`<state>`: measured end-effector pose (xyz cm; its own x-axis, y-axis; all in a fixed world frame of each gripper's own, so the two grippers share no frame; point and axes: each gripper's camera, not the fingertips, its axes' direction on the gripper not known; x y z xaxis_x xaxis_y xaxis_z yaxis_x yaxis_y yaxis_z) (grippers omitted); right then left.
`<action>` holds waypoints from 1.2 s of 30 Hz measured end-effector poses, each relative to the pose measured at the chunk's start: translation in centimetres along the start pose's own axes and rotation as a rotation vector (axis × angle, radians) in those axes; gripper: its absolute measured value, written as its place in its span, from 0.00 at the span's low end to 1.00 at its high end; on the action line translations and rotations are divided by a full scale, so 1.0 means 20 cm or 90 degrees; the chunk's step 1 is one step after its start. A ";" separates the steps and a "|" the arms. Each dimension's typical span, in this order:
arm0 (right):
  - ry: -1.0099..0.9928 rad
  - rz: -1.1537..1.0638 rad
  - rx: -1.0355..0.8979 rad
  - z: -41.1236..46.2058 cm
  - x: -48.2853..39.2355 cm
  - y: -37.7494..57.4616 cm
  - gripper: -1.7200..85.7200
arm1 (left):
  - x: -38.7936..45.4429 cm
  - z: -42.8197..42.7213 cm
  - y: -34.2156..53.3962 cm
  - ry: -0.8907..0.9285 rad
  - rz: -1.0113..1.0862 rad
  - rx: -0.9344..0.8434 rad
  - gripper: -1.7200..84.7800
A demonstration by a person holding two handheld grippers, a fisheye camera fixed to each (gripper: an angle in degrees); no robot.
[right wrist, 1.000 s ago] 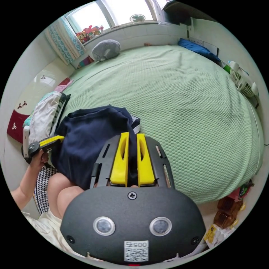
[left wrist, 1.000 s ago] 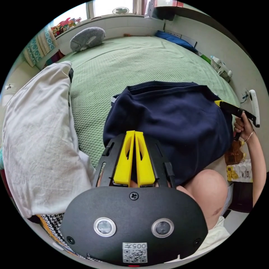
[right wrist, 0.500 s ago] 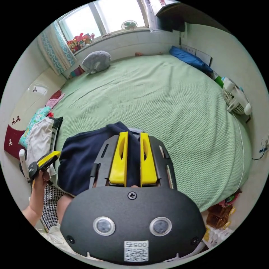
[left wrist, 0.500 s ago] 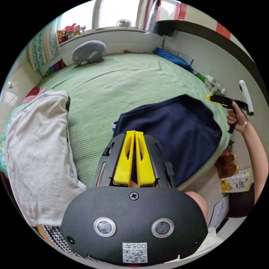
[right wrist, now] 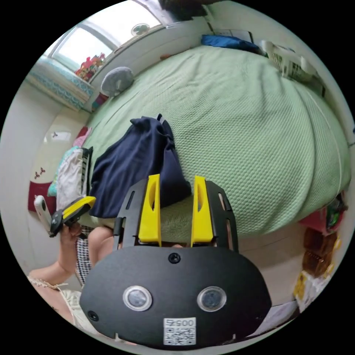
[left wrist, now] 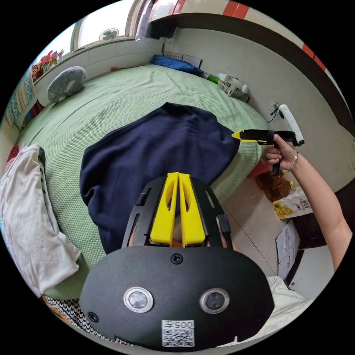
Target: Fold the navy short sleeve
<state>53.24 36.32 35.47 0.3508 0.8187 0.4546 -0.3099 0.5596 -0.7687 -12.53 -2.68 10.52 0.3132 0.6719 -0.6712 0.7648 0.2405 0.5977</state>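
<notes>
With its two yellow jaws drawn nearly together, the left gripper [left wrist: 178,177] sits over the near hem of the navy short sleeve [left wrist: 155,155]; whether cloth is pinched between them cannot be told, since only a pale gap shows lower down between the jaws. The right gripper [right wrist: 176,181] has its jaws standing well apart with nothing between them, the shirt's edge lying just beyond their tips on the green bedspread [right wrist: 251,122]. In the left gripper view the shirt lies spread near the bed's edge, the right gripper [left wrist: 240,135] held in a hand [left wrist: 281,153] just beside its far corner. In the right gripper view the shirt is bunched into a ridge [right wrist: 144,155], and the left gripper [right wrist: 77,207] is at its other end. A white pillow [left wrist: 26,222] lies beside the shirt; a grey cushion [left wrist: 66,83] rests far up the bed.
</notes>
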 end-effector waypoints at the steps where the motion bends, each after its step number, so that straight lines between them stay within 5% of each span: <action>1: -0.026 0.025 0.004 0.02 0.03 0.01 0.14 | 0.01 -0.01 0.01 -0.003 0.003 -0.007 0.02; 17: 0.043 -0.015 0.017 0.09 -0.37 -0.01 0.02 | -0.35 -0.23 0.36 -0.047 -0.074 -0.008 0.02; 24: 0.155 -0.174 0.062 0.06 -1.12 -0.03 0.02 | -0.60 -0.33 0.61 -0.027 -0.128 0.007 0.02; 29: 0.119 -0.278 0.072 0.15 -1.71 0.01 0.02 | -0.77 -0.42 0.79 -0.017 -0.173 0.023 0.02; 36: 0.142 -0.474 -0.022 0.63 -2.45 0.35 0.03 | -1.02 -0.49 1.03 -0.009 -0.235 0.032 0.02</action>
<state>22.85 1.83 13.46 0.6263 0.1815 0.7581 0.1031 0.9447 -0.3114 -8.58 -4.55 40.84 0.0194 0.5364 -0.8438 0.8545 0.4293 0.2925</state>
